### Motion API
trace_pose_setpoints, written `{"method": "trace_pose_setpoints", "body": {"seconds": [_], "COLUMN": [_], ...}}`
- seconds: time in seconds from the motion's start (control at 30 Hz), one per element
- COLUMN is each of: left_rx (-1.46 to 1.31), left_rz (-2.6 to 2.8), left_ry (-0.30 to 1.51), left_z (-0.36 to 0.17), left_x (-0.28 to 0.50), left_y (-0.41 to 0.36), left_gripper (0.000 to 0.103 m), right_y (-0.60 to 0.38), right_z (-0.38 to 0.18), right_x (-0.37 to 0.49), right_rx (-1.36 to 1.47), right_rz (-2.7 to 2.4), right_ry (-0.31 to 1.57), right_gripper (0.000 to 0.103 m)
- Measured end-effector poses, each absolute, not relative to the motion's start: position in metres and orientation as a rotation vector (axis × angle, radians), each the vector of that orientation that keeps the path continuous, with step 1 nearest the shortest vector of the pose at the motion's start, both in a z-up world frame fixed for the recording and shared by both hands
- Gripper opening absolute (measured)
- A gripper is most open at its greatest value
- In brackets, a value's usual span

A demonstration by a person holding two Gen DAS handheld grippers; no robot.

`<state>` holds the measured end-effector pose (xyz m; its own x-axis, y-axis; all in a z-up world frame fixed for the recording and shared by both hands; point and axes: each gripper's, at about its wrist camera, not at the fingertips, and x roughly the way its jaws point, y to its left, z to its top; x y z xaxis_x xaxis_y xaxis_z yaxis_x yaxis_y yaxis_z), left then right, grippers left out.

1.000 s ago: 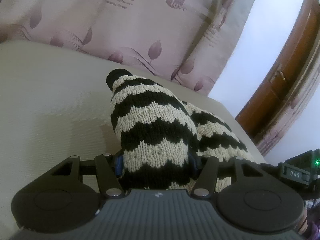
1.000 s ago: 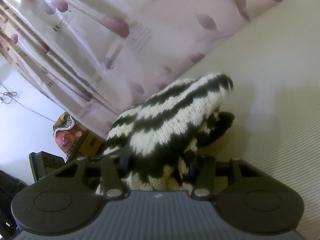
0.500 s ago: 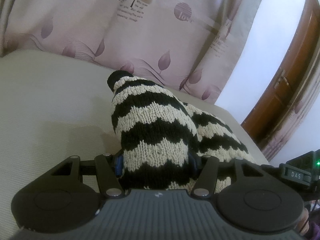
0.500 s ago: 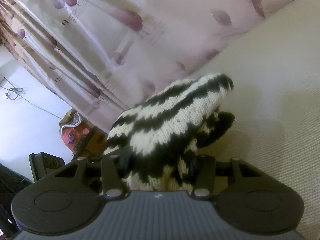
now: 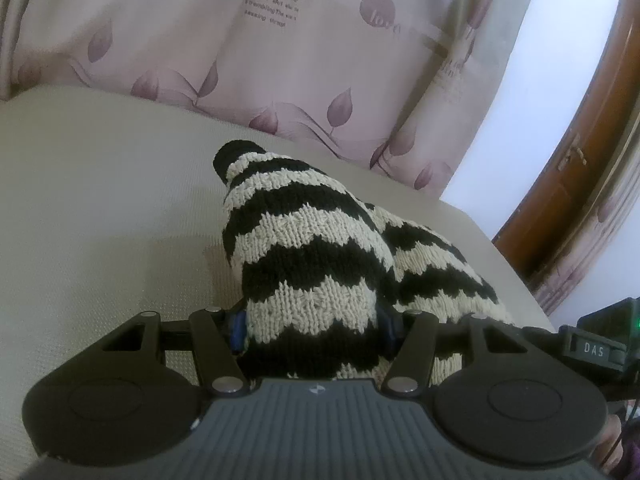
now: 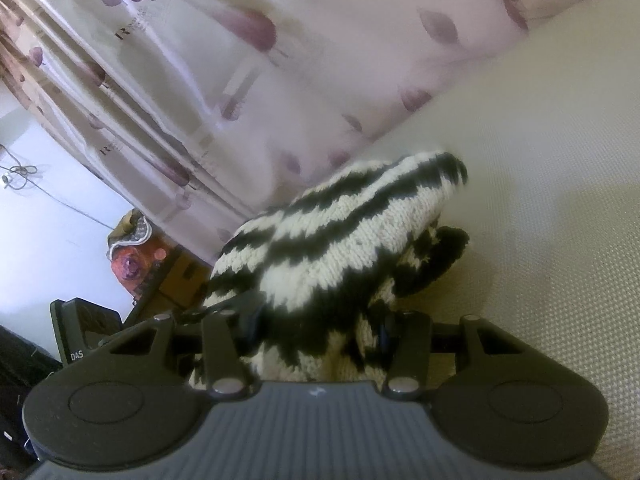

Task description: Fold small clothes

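Your left gripper is clamped on a bunched fold of the black-and-cream zigzag-striped knitted garment, lifted above the pale beige woven surface; your right gripper pinches another fold of the same knit. The garment hangs between both claws before the pink leaf-printed curtain.

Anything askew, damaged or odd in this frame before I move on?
Nothing stands out. The striped knit garment is bunched between both grippers, left gripper and right gripper, above the beige surface. No visible tears or snags.
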<state>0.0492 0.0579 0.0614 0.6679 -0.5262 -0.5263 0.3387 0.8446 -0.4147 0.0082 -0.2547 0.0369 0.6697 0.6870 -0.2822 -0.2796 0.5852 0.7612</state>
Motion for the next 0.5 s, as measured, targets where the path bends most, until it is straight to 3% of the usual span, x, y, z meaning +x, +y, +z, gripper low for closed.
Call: {"method": "trace_pose_setpoints", "body": {"seconds": [0.5], "left_rx": [-0.285], "left_rz": [-0.519], "left_ry": [0.714], "left_z": [0.045], "left_x": [0.051], "left_y": [0.037], "left_gripper": [0.058], "right_y": [-0.273], "right_z": [0.024], "right_x": [0.002], "right_rx": [0.756], "right_rz": [0.567], "right_ry": [0.613], "right_gripper": [0.049]}}
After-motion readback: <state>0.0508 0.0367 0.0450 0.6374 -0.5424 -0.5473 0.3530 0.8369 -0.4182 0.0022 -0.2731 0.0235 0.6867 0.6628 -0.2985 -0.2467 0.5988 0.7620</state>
